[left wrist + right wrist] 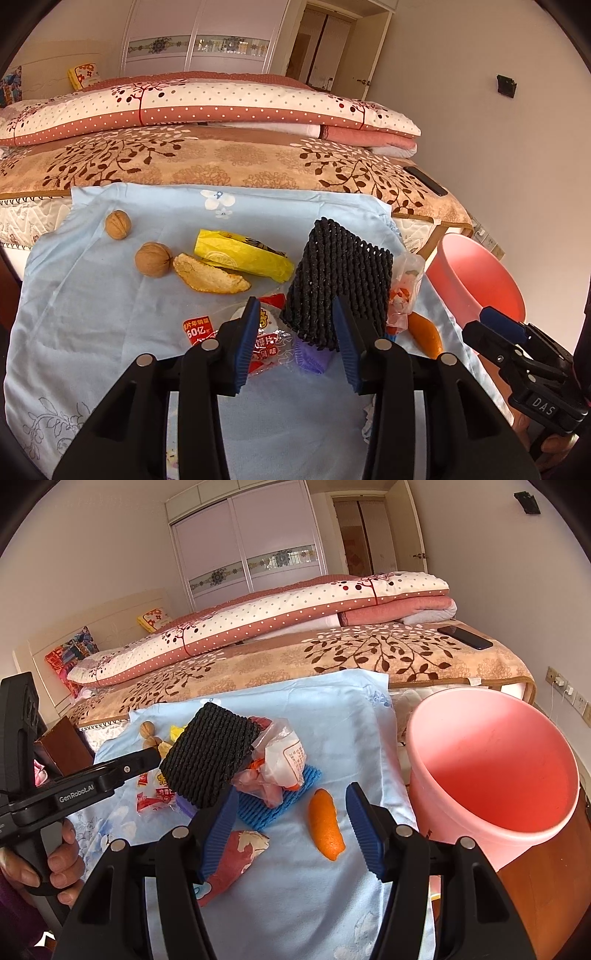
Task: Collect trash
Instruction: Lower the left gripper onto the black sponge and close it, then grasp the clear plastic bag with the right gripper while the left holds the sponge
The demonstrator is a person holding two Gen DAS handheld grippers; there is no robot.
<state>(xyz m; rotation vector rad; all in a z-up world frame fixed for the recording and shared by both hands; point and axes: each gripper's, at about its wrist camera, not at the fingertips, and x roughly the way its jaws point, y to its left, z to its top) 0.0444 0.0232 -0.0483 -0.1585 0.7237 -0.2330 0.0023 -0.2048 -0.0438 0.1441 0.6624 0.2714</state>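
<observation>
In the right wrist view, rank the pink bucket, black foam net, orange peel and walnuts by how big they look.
1. pink bucket, though it is near the camera
2. black foam net
3. orange peel
4. walnuts, farther off and partly hidden

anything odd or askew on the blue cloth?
Yes: the black foam net stands propped at a tilt instead of lying flat, leaning over the wrappers. The pink bucket sits tipped toward the cloth.

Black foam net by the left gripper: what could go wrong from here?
1. The black foam net stands tilted against a crumpled plastic wrapper; closing the left gripper may drag both.
2. The purple paper cup underneath could get pinched too.
3. The pink bucket sits off the cloth's edge; drops may miss.
</observation>
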